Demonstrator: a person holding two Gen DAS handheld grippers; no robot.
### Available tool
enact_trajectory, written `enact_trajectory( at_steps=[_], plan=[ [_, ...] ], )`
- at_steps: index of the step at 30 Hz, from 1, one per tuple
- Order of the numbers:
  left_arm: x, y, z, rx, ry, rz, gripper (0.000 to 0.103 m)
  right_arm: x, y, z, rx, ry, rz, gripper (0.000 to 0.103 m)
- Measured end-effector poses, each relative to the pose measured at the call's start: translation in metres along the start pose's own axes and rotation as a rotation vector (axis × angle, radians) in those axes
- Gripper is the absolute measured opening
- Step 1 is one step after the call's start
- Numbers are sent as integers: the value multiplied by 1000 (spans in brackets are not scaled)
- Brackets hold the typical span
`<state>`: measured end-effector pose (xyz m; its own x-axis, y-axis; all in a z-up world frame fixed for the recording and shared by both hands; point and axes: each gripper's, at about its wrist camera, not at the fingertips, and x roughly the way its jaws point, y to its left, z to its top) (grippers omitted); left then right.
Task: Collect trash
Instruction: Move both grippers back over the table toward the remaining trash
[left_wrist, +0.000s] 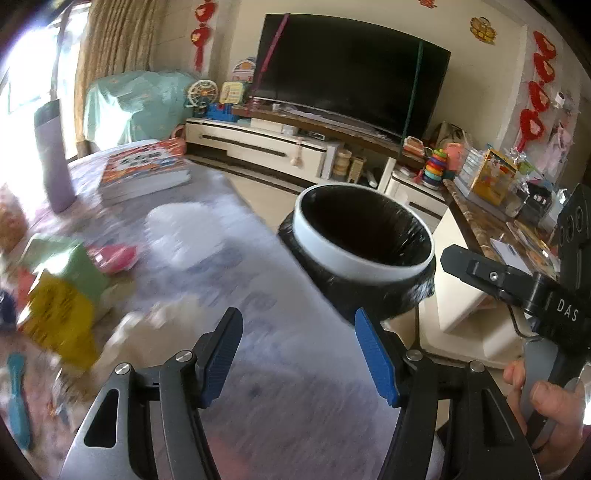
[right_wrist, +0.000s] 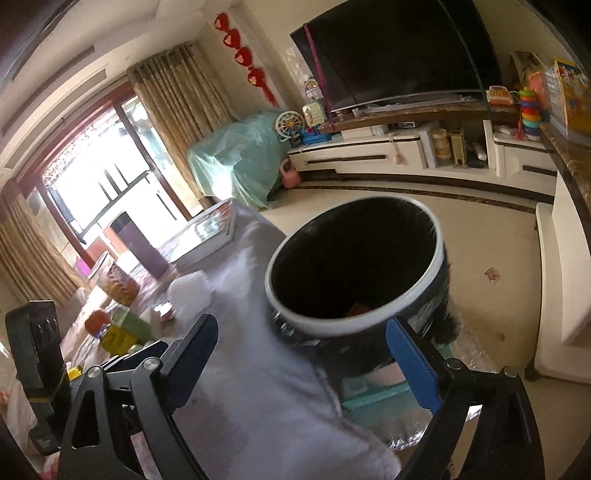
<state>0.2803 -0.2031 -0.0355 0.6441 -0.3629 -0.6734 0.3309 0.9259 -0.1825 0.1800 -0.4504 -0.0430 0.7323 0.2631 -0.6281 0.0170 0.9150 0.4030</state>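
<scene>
A round trash bin (left_wrist: 364, 242) with a white rim and black liner stands off the table's right edge; it also shows in the right wrist view (right_wrist: 354, 266), with a small orange scrap inside. My left gripper (left_wrist: 299, 354) is open and empty above the grey tablecloth, left of the bin. My right gripper (right_wrist: 306, 362) is open and empty just before the bin's near rim. Blurred white crumpled paper (left_wrist: 181, 229) lies on the table; it also shows in the right wrist view (right_wrist: 190, 291). A pink item (left_wrist: 112, 258) lies left of it.
A purple tumbler (left_wrist: 55, 155), a thick book (left_wrist: 144, 170), green and yellow boxes (left_wrist: 62, 291) and a teal brush (left_wrist: 16, 398) sit on the table (left_wrist: 295, 406). A TV cabinet (left_wrist: 258, 144) stands behind, a cluttered counter (left_wrist: 495, 206) to the right.
</scene>
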Motion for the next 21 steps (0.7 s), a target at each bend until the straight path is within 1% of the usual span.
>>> enact_trajectory(
  at_steps=[5, 12, 21],
  plan=[
    [-27, 11, -20, -18, -3, 34, 63, -1, 19, -20, -16, 19, 29, 94],
    [-69, 33, -49, -77, -13, 77, 63, 3, 44, -44, -30, 51, 65, 94],
    [-106, 50, -73, -139, -20, 123, 63, 13, 74, -66, -76, 92, 101, 94]
  ],
)
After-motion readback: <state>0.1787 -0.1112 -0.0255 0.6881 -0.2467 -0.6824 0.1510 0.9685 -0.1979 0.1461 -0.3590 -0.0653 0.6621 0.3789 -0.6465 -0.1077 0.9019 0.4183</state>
